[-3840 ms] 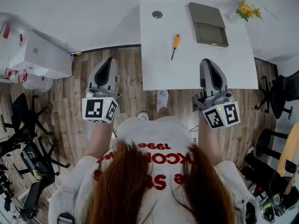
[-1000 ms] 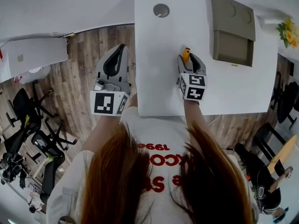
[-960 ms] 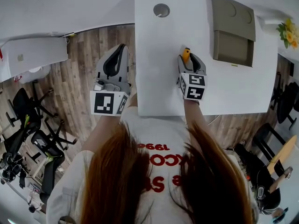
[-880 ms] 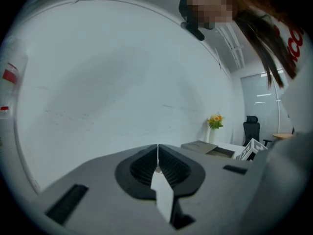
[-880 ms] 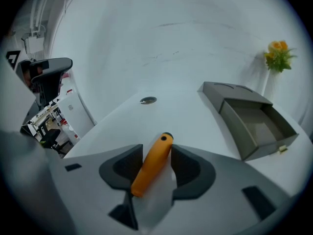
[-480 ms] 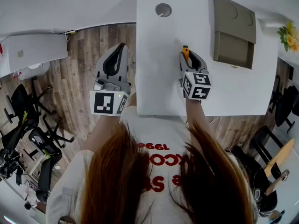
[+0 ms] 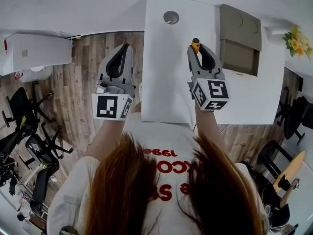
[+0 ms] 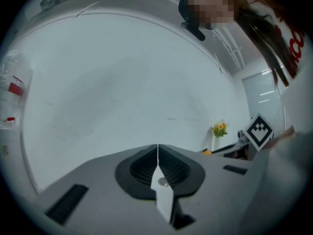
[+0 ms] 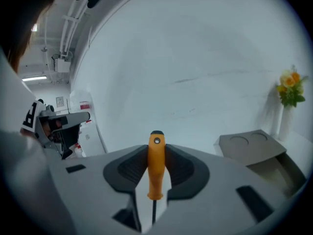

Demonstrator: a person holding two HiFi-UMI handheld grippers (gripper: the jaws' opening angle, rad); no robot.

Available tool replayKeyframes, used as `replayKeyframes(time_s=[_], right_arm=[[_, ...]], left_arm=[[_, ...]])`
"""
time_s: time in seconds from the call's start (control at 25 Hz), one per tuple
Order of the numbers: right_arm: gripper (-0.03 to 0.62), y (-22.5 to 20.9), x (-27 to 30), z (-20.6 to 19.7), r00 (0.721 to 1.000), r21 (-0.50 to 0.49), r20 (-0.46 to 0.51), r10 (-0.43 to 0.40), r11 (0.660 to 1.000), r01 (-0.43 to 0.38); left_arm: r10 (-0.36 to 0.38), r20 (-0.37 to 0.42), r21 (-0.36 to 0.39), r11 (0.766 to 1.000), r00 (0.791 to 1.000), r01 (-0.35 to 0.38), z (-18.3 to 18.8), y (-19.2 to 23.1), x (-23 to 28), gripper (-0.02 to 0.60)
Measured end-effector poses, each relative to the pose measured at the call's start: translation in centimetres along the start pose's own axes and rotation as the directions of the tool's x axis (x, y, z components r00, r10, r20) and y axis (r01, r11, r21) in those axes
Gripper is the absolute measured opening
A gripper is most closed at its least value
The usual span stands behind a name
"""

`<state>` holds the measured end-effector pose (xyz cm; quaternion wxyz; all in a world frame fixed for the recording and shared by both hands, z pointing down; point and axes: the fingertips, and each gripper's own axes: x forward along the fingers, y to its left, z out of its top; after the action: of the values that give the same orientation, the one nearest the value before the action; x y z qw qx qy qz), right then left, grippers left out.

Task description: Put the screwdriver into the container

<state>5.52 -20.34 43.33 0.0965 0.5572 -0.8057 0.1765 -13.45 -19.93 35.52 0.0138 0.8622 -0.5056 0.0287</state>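
The screwdriver (image 7: 195, 45) has an orange handle (image 9: 156, 163) and a thin dark shaft pointing down toward the camera. My right gripper (image 7: 198, 51) is over the white table (image 7: 166, 82), and its jaws are closing on the handle, pads pressing both sides (image 9: 156, 151). The handle's tip sticks out past the fingertips. The container (image 7: 239, 35), a grey-brown open box with its lid folded back, sits on the table to the right of that gripper (image 9: 252, 148). My left gripper (image 7: 120, 58) hangs over the wooden floor left of the table, jaws together and empty (image 8: 157, 153).
A round grey grommet (image 7: 170, 17) is set in the table's far left. A vase of yellow flowers (image 7: 297, 39) stands at the far right. Office chairs (image 7: 19, 131) and a white cabinet (image 7: 34, 50) stand on the floor at the left.
The screwdriver lay loose on the table at first. The right gripper's jaws have closed on its handle, and gripper and screwdriver have risen toward the camera. The left gripper has barely moved.
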Motion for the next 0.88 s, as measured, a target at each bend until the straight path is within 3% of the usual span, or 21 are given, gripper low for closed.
replayKeyframes(time_s=[0.24,0.52,0.88], right_arm=[[0.109,1.5,-2.3,7.3,0.979,0.006,0.195,0.053,0.998,-0.055],[0.109,3.7,-6.0,14.2,0.919,-0.076,0.379,0.111,0.993,-0.089],[0.109,5.7,-9.6,18.0,0.859,-0.140,0.488,0.156,0.985,-0.099]], left_arm=[[0.021,0.064,0.022,1.000,0.998,-0.022,2.8,0.0,-0.7,0.012],[0.056,0.141,0.029,0.998,0.988,-0.061,6.4,0.7,-1.4,0.012],[0.072,0.213,0.051,0.995,0.974,-0.085,10.6,0.6,-2.2,0.012]])
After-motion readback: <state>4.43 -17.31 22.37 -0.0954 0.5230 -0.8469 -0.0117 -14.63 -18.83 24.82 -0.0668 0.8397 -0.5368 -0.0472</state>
